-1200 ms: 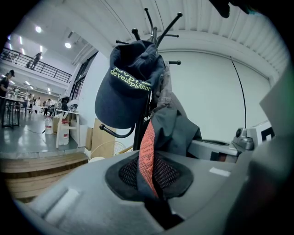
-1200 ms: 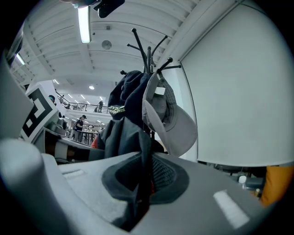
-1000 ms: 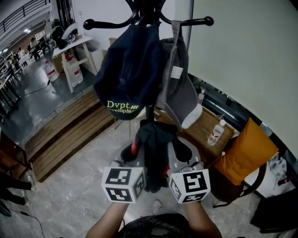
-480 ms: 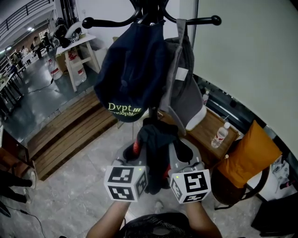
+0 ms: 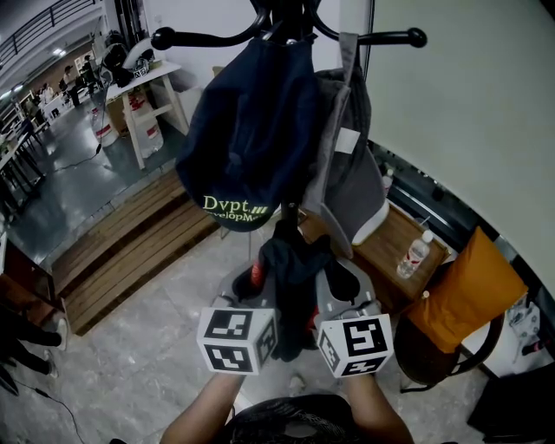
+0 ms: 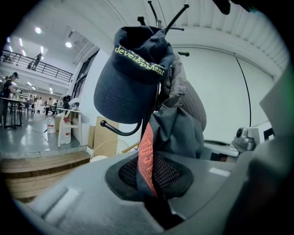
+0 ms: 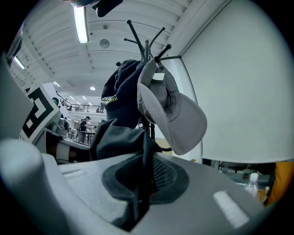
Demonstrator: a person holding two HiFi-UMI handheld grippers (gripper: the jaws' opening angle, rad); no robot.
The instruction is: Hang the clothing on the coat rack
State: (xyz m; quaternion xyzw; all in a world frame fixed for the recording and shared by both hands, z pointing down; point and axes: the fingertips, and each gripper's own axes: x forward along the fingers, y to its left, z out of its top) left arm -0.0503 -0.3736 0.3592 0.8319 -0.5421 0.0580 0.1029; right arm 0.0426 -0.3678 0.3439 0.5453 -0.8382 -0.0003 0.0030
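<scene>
A black coat rack (image 5: 287, 19) stands ahead with a navy cap (image 5: 247, 130) and a grey cap (image 5: 351, 178) hanging from its hooks. Just below the caps, in front of the pole, both grippers hold one bunched dark garment (image 5: 292, 264) with an orange-red strip (image 6: 147, 153). My left gripper (image 5: 253, 286) is shut on its left side and my right gripper (image 5: 334, 286) on its right side. In the left gripper view the dark cloth (image 6: 179, 128) rises out of the shut jaws (image 6: 154, 195). In the right gripper view the dark cloth (image 7: 120, 137) is likewise pinched (image 7: 141, 186), with the grey cap (image 7: 177, 114) above.
A pale wall (image 5: 468, 104) is close on the right. Below it are a wooden table (image 5: 381, 247) with a plastic bottle (image 5: 414, 253) and a chair with an orange cushion (image 5: 464, 290). A wooden platform (image 5: 130, 247) and a white table (image 5: 152, 82) lie to the left.
Both grippers, still shut on the garment, have edged slightly up and closer to the rack's pole. The caps have not moved on their hooks.
</scene>
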